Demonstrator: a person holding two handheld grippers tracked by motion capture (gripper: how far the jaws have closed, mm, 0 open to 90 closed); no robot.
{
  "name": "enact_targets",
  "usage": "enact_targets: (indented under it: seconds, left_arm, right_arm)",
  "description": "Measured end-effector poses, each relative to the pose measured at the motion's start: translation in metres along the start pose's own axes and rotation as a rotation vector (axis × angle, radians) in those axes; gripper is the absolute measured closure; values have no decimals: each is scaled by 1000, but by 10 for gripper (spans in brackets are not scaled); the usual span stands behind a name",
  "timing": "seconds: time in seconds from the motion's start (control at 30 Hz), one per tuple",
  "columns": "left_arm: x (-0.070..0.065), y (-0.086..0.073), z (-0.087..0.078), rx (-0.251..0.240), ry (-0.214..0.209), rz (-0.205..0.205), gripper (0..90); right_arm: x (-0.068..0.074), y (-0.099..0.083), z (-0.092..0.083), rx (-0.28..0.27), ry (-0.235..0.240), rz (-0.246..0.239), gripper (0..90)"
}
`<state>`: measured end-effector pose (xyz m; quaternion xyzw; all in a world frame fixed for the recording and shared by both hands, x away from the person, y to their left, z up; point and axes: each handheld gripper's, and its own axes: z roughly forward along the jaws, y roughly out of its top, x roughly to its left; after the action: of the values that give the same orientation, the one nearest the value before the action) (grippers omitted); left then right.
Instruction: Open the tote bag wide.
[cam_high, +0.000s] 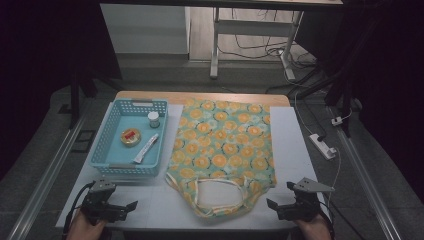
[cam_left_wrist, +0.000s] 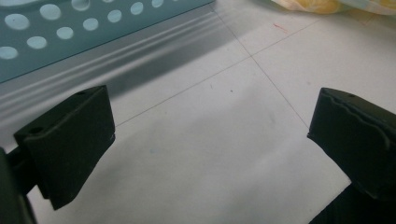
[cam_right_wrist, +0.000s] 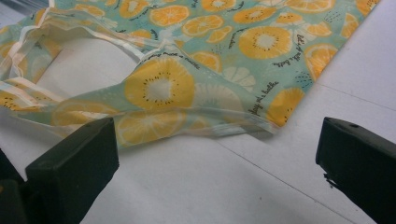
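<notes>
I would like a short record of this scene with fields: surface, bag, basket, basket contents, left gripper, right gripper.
surface: white table
bag: fruit-print bag lying flat, handles toward the person
basket: blue basket to the left of the bag
basket contents: small jar, round tin, tube
left gripper: left gripper open, near the table's front edge, holding nothing
right gripper: right gripper open, beside the bag's handles, holding nothing

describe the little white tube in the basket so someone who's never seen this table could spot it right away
Start at the blue basket on the left side of the table, beside the orange-print bag. Three things lie in it: a small jar at the back, a round yellow tin, and the tube. The tube is the only long, thin white one, lying slantwise along the basket's right side.
</notes>
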<state>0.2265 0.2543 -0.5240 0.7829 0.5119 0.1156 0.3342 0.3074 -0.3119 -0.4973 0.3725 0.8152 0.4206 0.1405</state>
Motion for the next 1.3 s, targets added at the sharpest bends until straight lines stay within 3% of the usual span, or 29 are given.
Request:
enact_targets:
  seconds: [0.9,1.3]
  left_arm:
    - [2,-1,-2,-14,-4,-20,0]
    - [3,-1,-2,-18,-4,-32,0]
  right_arm:
    - [2,1,0,5,-11,-13,0]
    - [7,5,0,8,10,-21,0]
